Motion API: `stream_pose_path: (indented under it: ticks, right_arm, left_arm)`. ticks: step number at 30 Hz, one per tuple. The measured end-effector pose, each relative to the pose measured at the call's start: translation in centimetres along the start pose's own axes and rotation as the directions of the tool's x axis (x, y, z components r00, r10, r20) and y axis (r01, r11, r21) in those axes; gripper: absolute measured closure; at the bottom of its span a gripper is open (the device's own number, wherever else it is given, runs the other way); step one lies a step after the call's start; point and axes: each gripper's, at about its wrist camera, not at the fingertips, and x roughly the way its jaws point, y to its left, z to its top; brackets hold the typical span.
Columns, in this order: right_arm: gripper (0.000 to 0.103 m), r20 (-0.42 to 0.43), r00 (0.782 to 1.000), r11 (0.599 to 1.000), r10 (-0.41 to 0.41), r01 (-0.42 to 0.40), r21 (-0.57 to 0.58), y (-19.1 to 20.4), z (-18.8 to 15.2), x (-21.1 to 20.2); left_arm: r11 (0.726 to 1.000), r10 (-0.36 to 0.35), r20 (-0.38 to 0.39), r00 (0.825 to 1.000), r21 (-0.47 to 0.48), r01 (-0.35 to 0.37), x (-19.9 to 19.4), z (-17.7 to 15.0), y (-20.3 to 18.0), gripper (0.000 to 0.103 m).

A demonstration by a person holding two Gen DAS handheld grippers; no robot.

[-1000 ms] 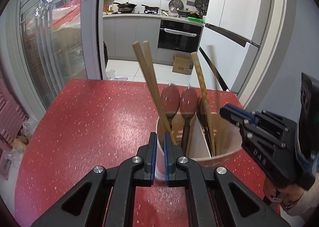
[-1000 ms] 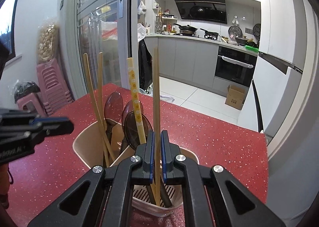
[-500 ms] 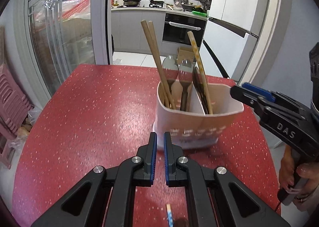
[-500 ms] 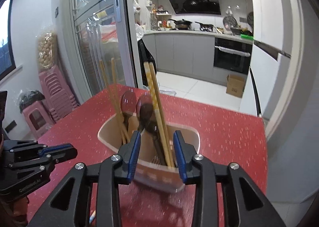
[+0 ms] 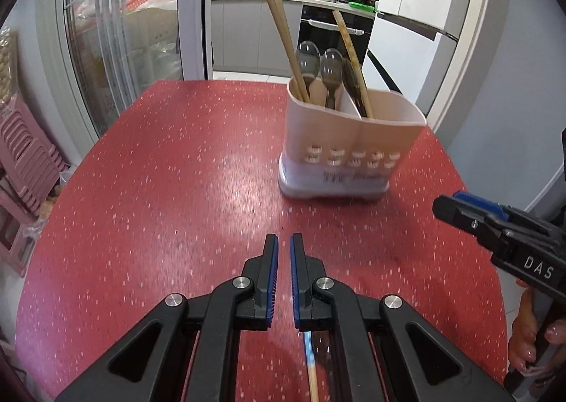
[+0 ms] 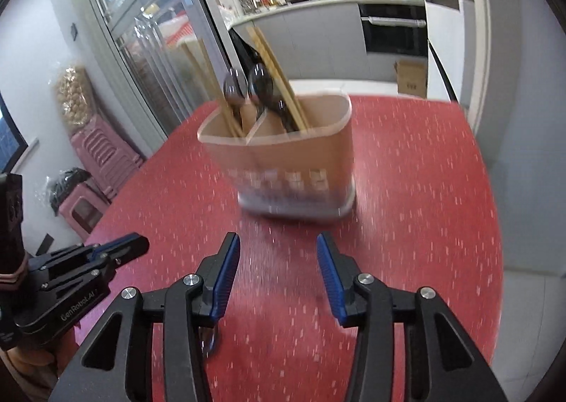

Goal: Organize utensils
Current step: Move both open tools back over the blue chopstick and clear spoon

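Red speckled tabletop, kitchen beyond. Beige utensil holder ahead of both tools, stocked. Left gripper pressed together, empty; right gripper spreading, nothing between. Loose chopstick just beneath left tips — best approached low, aligned.

Both views ride on hand-held grippers and look forward along the jaws, tilted down toward the red surface.

The left wrist view sits low over the near edge, with its own left gripper filling the bottom of the frame. It faces the far edge and the kitchen beyond. The utensil holder stands ahead and a little right, near the surface's right edge.

The right wrist view looks from beside it, rolled slightly, and is blurred. Its right gripper frames the same holder, closer and more central.

Both views share the holder, the surface, the glass door and kitchen. Each catches the other gripper at its side edge.
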Motion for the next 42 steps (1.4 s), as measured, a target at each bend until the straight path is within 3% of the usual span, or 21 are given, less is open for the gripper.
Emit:
stream_pose_path:
  ticks: [12, 26, 27, 28, 29, 42]
  right_arm:
    - [0.05, -0.123, 0.992, 0.995, 0.022, -0.01, 0.101, 0.0, -7.0, -0.5]
    - [0.049, -0.212, 0.977, 0.995, 0.025, -0.003, 0.104, 3.0, -11.3, 0.5]
    - [0.049, -0.218, 0.975, 0.995, 0.027, -0.005, 0.102, 3.4, -11.4, 0.8]
    - [0.049, -0.224, 0.974, 0.995, 0.028, -0.005, 0.101, 3.6, -11.5, 1.0]
    - [0.049, -0.234, 0.972, 0.995, 0.029, -0.005, 0.1, 3.9, -11.7, 1.2]
    - [0.043, -0.321, 0.946, 0.998, -0.032, 0.048, 0.044, 6.5, -12.0, 4.2]
  left_arm:
    - [0.997, -0.001, -0.063, 0.998, -0.073, -0.004, -0.6, -6.2, 1.6, 0.069]
    - [0.989, 0.07, -0.135, 0.988, -0.119, -0.086, 0.2, -11.3, 5.3, 0.068]
    - [0.988, 0.069, -0.139, 0.988, -0.125, -0.087, 0.2, -11.5, 5.6, 0.063]
    - [0.987, 0.067, -0.145, 0.987, -0.133, -0.086, 0.3, -11.7, 5.9, 0.015]
    - [0.985, 0.071, -0.156, 0.985, -0.143, -0.094, 0.4, -11.9, 6.2, 0.0]
    - [0.981, 0.101, -0.133, 0.986, -0.154, -0.122, 0.1, -12.5, 8.0, 0.0]
